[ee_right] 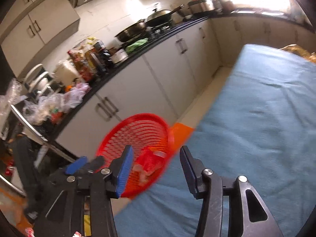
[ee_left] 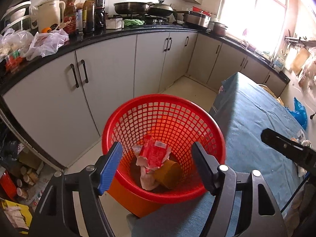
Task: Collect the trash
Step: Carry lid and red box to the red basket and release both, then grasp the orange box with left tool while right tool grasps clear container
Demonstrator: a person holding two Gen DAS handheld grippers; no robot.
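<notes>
A red mesh basket [ee_left: 167,116] stands on the floor beside a table draped in blue cloth [ee_left: 254,126]. Inside it a red wrapper [ee_left: 153,154] lies on crumpled pale paper [ee_left: 147,179], with a brown cup [ee_left: 170,172] beside them. My left gripper [ee_left: 157,147] hangs open over the basket with nothing between its fingers. In the right wrist view my right gripper [ee_right: 156,149] is open and empty at the table's edge, with the basket [ee_right: 142,130] and the red wrapper [ee_right: 150,161] just beyond its fingers. One right-gripper finger [ee_left: 284,145] shows over the cloth.
A black counter [ee_left: 118,33] above grey cabinets [ee_left: 106,69] carries bottles [ee_left: 88,9], a kettle [ee_left: 49,13], plastic bags [ee_left: 47,43] and pans [ee_left: 132,7]. A blue bag [ee_left: 300,112] lies at the table's far side. Boxes and jars [ee_left: 23,179] crowd the floor at left.
</notes>
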